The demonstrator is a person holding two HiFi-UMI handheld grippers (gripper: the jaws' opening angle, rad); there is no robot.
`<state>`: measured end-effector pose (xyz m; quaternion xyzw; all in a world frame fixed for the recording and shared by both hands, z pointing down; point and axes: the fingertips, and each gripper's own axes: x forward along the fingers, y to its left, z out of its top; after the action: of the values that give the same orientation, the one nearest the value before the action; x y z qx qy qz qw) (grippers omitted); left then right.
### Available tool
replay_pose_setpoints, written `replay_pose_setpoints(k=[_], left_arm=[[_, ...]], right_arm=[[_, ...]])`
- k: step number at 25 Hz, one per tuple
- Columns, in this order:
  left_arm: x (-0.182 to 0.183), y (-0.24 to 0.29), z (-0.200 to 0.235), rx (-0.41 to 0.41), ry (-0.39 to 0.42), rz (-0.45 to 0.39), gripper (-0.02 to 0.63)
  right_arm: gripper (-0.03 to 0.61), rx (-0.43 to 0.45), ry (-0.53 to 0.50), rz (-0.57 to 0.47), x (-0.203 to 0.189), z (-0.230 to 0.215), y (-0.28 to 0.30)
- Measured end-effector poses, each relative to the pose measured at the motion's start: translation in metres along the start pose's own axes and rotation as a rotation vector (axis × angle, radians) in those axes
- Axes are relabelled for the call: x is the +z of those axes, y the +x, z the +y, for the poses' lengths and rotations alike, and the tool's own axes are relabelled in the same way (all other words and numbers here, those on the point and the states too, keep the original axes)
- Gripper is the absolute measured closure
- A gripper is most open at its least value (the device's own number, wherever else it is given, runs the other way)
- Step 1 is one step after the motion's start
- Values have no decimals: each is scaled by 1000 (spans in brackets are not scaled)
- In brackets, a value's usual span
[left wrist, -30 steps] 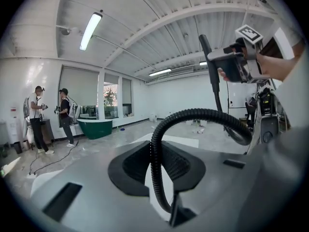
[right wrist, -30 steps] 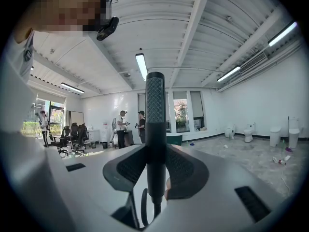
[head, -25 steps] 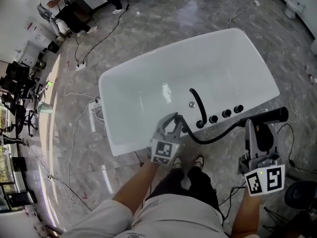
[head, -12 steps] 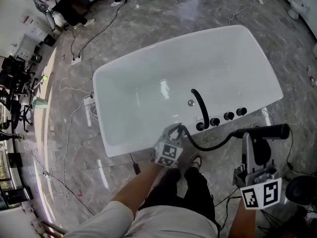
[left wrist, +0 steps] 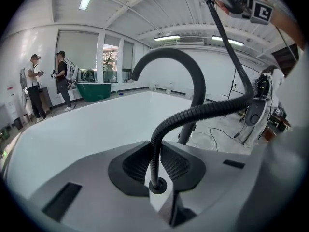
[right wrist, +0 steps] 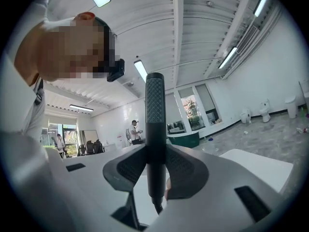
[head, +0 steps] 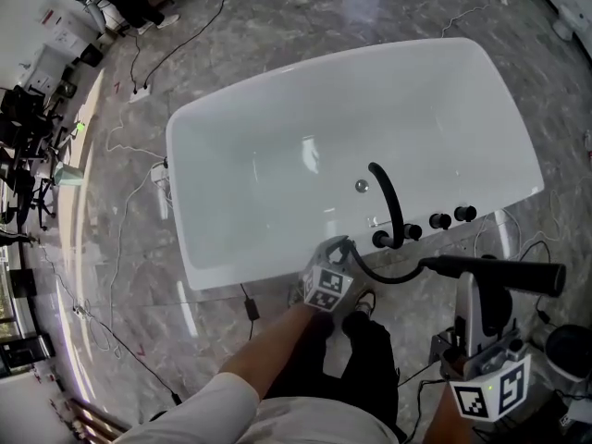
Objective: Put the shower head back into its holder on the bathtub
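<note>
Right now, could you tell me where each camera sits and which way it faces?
Head view: on the person's head, facing steeply down at the bathtub; forearms, left gripper, right gripper show.
Left gripper view: on it, facing across the bathtub; jaws clamp the hose.
Right gripper view: on it, facing into the room; jaws clamp the shower head; person's shoulder shows.
Shared: head and left gripper views show bathtub and hose.

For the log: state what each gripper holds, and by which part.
The left gripper is shut on the hose, close to its lower end. The right gripper is shut on the shower head, on its shaft toward the hose end.
</note>
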<state>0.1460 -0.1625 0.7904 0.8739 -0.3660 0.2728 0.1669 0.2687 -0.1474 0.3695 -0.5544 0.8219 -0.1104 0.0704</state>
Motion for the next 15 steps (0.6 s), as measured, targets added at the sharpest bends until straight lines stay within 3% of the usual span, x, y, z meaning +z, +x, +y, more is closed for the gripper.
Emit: replay_pose_setpoints(k=[8,15], left_arm=[[-50,28,-8,-21,22,118,554],[-87,26,-16,-85,50,212,541]], right_arm=[[453,99,56,-35,7,16,9],[453,158,85,-16,-17,42,28]])
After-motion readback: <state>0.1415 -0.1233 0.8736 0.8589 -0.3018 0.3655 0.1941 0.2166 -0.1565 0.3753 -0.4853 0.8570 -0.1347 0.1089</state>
